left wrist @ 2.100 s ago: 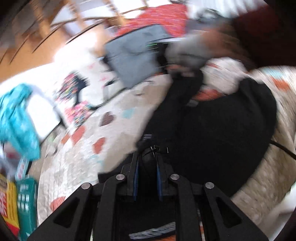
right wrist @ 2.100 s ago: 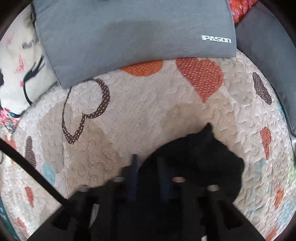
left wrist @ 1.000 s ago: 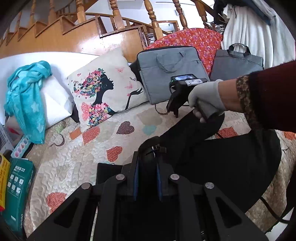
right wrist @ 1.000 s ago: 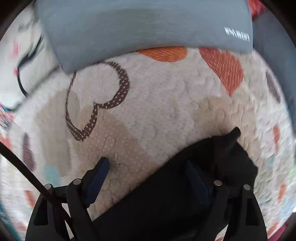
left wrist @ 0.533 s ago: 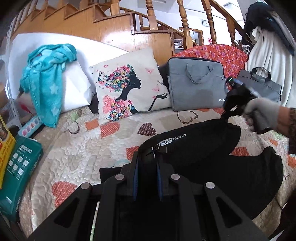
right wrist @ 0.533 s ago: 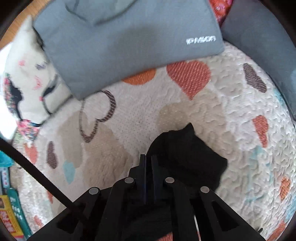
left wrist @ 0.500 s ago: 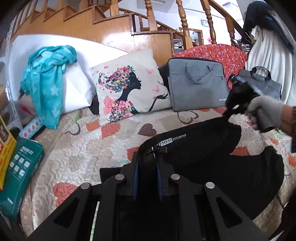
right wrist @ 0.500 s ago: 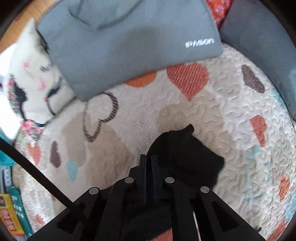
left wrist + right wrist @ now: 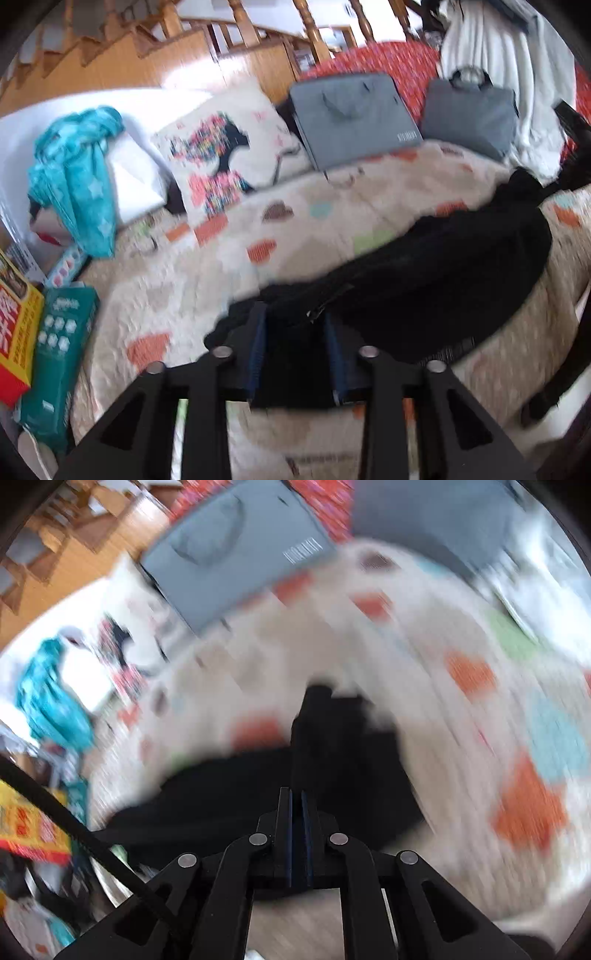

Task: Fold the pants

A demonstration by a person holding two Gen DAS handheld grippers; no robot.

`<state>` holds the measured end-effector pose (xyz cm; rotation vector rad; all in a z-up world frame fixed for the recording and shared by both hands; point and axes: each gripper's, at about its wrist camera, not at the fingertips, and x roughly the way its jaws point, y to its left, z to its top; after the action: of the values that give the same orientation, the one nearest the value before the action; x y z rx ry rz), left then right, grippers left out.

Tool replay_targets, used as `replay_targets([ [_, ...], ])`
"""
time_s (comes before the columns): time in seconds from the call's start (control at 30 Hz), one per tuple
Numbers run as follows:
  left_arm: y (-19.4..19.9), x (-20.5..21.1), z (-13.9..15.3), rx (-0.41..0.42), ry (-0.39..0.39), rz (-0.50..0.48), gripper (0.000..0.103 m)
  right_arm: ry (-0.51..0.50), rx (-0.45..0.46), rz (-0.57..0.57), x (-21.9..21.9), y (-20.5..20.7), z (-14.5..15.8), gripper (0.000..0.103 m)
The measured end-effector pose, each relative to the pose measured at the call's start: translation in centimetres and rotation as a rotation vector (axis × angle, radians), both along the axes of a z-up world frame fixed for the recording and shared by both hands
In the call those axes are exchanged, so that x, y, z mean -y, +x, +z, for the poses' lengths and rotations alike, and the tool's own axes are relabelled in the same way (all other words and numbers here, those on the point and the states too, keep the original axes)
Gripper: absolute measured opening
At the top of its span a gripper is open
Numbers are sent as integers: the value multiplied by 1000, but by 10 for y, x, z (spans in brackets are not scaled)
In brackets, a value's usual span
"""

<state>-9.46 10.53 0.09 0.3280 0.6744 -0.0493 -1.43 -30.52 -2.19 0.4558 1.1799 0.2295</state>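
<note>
Quilt (image 9: 332,206) carries the black pants (image 9: 443,266), one long band across it — I'd call that folded lengthwise, crosswise fold left. My left gripper (image 9: 295,325) part-spread around the near end; right gripper (image 9: 296,794) pinching the far end

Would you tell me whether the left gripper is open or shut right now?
Open: the left gripper has a clear gap between its blue-padded fingers, with the black pants between them.
</note>
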Motion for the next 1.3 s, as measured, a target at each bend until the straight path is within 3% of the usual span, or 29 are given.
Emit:
replay_targets([
  [0.1, -10, -6, -7, -28, 12, 51, 34, -25, -12, -13, 14, -28, -17, 9],
  [0.17, -15, -16, -3, -17, -30, 113, 35, 15, 6, -32, 23, -34, -15, 22],
  [0.23, -17, -38, 5, -2, -120, 202, 38, 41, 44, -40, 26, -34, -6, 37],
  [0.4, -25, -104, 21, 68, -365, 490, 50, 36, 153, 46, 0, -25, 20, 60],
  [0.53, -28, -137, 15, 59, -550, 575, 50, 50, 189, 242, -74, -7, 31, 64],
  [0.6, -26, -138, 14, 60, -549, 597, 50, 47, 217, 357, -120, -2, 37, 65],
  [0.77, -18, -142, 10, 64, -599, 645, 50, -13, 292, 710, -270, 6, 43, 79],
  [0.97, -12, -158, 6, 75, -715, 704, 50, -111, 303, 971, -415, 26, 26, 86],
  [1.07, -10, -163, 4, 77, -755, 704, 50, -221, 317, 1069, -465, 38, 7, 88],
  [1.2, -10, -170, 3, 82, -820, 691, 50, -378, 240, 1188, -509, 48, -41, 91],
  [1.23, -10, -171, 3, 85, -825, 692, 50, -352, 210, 1183, -511, 49, -45, 83],
  [1.27, -10, -172, 4, 91, -826, 693, 50, -303, 178, 1161, -511, 53, -44, 66],
  [1.3, -10, -172, 5, 95, -827, 691, 50, -303, 181, 1137, -511, 55, -40, 61],
])
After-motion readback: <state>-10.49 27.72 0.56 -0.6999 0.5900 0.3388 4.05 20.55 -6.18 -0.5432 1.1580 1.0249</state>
